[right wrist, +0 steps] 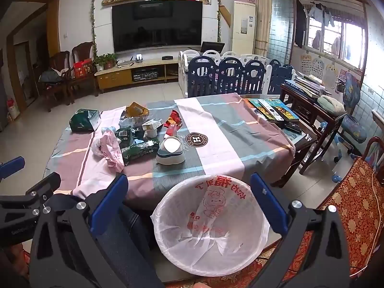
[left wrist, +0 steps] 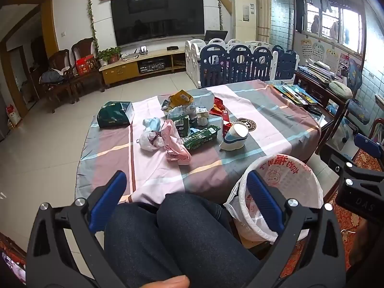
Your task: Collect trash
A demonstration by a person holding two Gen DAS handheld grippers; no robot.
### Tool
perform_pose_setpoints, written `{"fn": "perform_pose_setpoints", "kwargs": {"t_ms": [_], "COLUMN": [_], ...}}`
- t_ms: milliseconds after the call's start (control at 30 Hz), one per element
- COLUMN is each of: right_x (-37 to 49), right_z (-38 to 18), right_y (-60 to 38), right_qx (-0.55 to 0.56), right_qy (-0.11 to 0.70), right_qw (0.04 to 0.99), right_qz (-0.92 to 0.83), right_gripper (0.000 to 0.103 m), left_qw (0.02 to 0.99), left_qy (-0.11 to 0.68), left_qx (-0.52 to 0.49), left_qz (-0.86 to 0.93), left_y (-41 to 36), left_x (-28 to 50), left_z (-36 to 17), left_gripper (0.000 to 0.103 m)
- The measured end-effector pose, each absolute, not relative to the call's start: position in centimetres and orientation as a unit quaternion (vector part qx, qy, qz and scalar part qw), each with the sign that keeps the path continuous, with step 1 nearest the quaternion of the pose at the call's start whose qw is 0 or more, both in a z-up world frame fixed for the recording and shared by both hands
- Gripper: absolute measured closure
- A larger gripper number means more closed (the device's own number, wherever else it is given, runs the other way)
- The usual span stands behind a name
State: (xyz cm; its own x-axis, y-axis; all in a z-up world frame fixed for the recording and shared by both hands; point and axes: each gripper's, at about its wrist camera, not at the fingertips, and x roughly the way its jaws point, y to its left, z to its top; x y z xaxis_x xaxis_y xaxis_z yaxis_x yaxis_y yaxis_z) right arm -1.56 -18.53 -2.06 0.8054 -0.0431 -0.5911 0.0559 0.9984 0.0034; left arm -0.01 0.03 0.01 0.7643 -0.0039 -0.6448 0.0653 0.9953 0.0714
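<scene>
A pile of trash lies on the table's checked cloth (left wrist: 264,120): a pink plastic bag (left wrist: 175,144), a green wrapper (left wrist: 201,136), a red wrapper (left wrist: 219,108), a yellow bag (left wrist: 181,98), a tipped paper cup (left wrist: 236,135) and a dark green box (left wrist: 115,115). A white-lined bin (right wrist: 211,225) stands at the table's near side, empty. My left gripper (left wrist: 187,192) is open and empty above the person's knees. My right gripper (right wrist: 189,196) is open and empty above the bin. The pile also shows in the right wrist view (right wrist: 134,141).
Books (right wrist: 273,110) lie on the table's far right corner. A dark wooden side table (right wrist: 312,100) and chairs stand to the right. A blue and white playpen (right wrist: 228,76) stands behind the table. A red patterned seat (right wrist: 355,204) is at the right.
</scene>
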Motion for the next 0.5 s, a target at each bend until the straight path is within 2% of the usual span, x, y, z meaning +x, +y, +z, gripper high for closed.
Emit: {"fn": "perform_pose_setpoints", "kwargs": {"t_ms": [500], "right_x": [-1.52], "right_z": [-2.15], "right_y": [-18.42], "right_qx": [0.008], "right_qy": [0.314], "right_qw": [0.949], "right_qz": [-0.026], "right_gripper": [0.003], "left_qw": [0.938], "left_qy": [0.344], "left_qx": [0.043], "left_qz": [-0.019], "left_y": [0.04], "left_x": [0.00], "left_z": [0.01], "left_gripper": [0.003]}}
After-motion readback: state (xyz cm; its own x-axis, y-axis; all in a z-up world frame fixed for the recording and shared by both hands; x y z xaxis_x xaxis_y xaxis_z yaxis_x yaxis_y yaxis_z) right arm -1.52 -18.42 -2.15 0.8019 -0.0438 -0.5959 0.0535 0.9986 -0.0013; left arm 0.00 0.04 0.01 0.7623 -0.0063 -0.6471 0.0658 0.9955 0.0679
